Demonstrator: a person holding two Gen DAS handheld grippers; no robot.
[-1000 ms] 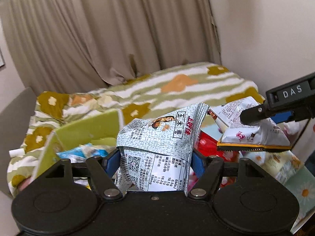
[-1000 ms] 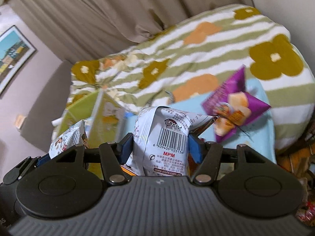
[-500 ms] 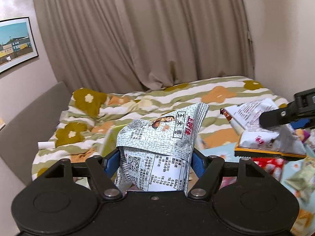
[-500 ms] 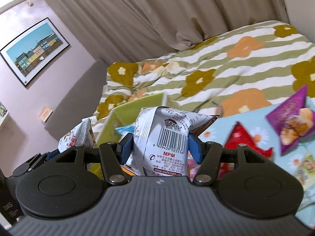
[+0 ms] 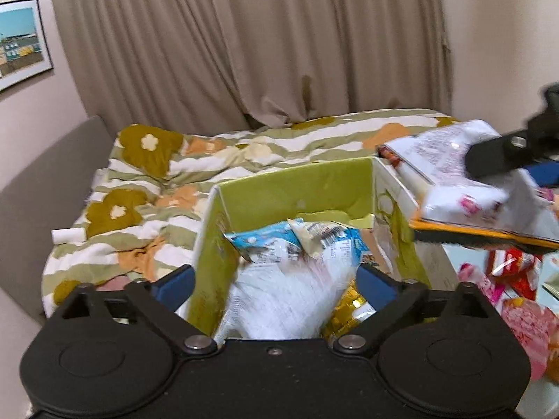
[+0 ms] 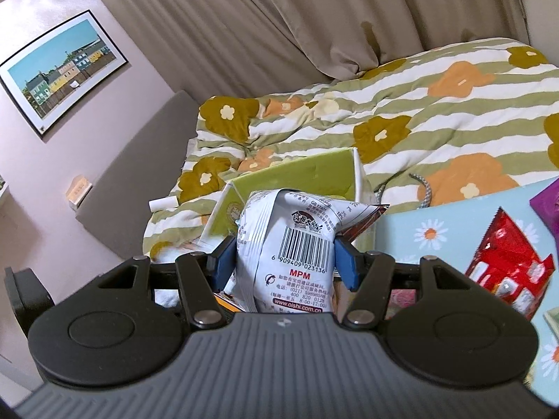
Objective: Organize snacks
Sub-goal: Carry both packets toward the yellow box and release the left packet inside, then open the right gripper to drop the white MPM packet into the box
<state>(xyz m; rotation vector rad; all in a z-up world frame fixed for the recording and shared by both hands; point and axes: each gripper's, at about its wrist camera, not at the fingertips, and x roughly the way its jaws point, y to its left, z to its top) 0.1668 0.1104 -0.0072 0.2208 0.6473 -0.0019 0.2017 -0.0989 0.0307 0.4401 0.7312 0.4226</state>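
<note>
**Left packet freed over the box, right packet clamped**

Hanging above the open green carton [image 5: 314, 188], the left gripper [image 5: 276, 281] has its blue pads spread wide; its jaws have just been opening. Between them, touching neither pad, lies a pale grey-white snack packet [image 5: 279, 300], blurred, its print unreadable, sitting in the mouth of the carton. Just ahead of it in the carton lies a blue-and-white packet [image 5: 276, 241], crumpled, with a torn-looking cream flap on top. A gold wrapper [image 5: 346, 309] shows beside the right pad, low in the carton.

The right gripper [image 6: 284, 260] is pinching a puffy white bag [image 6: 290, 251], both blue pads pressed into its sides. The bag faces the camera with its back: a black barcode, red "MPM" lettering, a web address, and a dark red-brown top corner to the right. From the left wrist view the same bag shows an orange bottom seam with a serrated edge, held up to the right of the carton's near corner.

Right of this gripper, a red packet [image 6: 506, 262] lies on a light-blue daisy-print sheet [image 6: 436, 230]. Beyond the carton spreads a green-striped flowered quilt [image 6: 419, 104].
</note>
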